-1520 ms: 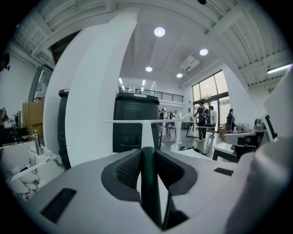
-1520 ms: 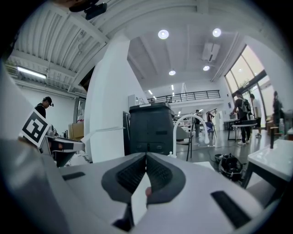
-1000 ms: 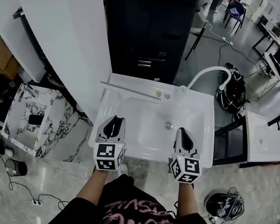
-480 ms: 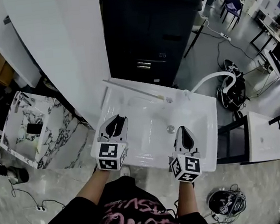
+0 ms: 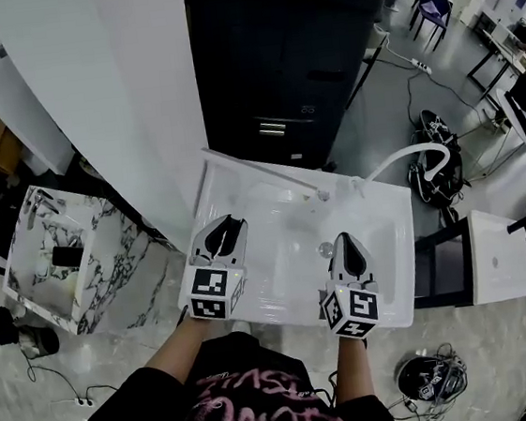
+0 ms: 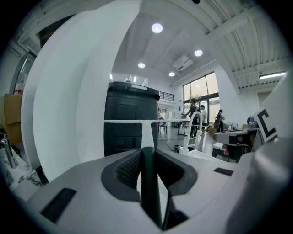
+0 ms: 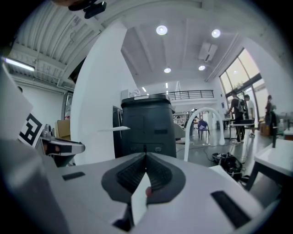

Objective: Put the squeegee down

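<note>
In the left gripper view my left gripper (image 6: 147, 153) is shut on the dark green handle of the squeegee (image 6: 146, 132). Its white neck rises to a thin white blade lying level ahead of the jaws. From the head camera that left gripper (image 5: 225, 220) hangs over the left part of the white sink (image 5: 390, 204), and the squeegee's blade (image 5: 259, 179) shows as a thin bar near the sink's back. My right gripper (image 5: 343, 238) is over the sink's right half. In its own view the right gripper (image 7: 146, 156) has its jaws together at the tips with nothing gripped.
A white curved faucet (image 5: 398, 156) arches at the sink's back right, and the drain (image 5: 325, 248) is in the basin. Behind stands a black cabinet (image 5: 283, 52), with a white column (image 5: 110, 109) at left. A marble basin (image 5: 52, 267) sits on the floor at left. People stand far off.
Both grippers have shifted a little further over the sink, the left one still holding the squeegee. The jaws look the same.
</note>
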